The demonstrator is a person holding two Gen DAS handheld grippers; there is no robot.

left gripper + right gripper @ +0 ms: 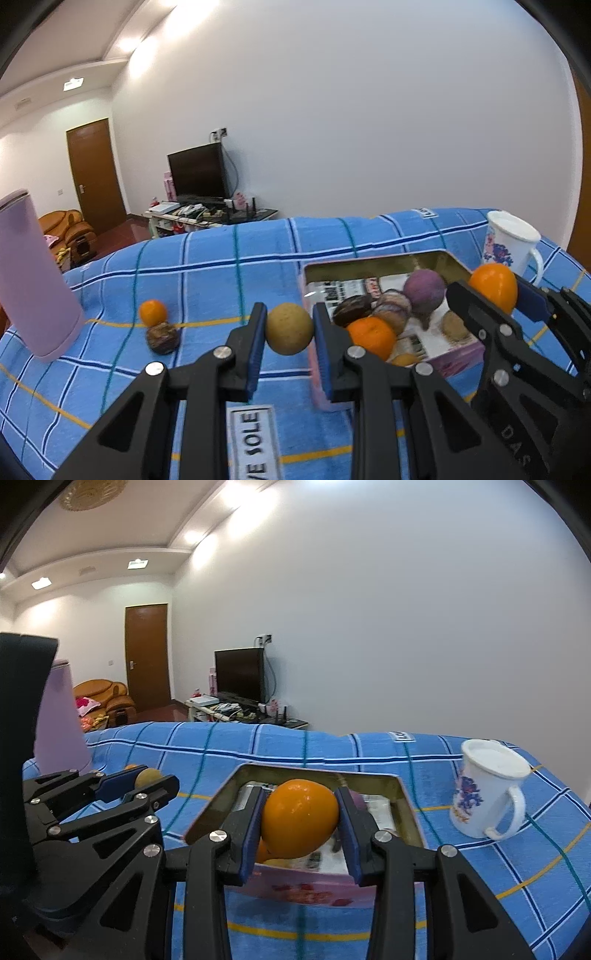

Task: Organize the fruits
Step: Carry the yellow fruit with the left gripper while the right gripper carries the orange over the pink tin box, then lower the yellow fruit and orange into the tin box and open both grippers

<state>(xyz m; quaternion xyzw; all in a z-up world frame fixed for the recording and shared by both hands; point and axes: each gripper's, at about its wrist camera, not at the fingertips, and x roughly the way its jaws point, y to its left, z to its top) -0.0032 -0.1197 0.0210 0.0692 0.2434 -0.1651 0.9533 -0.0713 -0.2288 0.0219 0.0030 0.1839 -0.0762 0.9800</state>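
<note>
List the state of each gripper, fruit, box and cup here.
left gripper: shut on the brown round fruit
right gripper: shut on the orange
tin box: open, holding fruit
small orange: loose on the cloth
dark fruit: loose, beside it
mug: upright

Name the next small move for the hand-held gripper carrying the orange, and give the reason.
Probably lower the right hand-held gripper slightly and open it: its orange hangs over the tin box, where other fruit already lies. The left hand-held gripper, shut on a brown fruit, looks short of the box.
</note>
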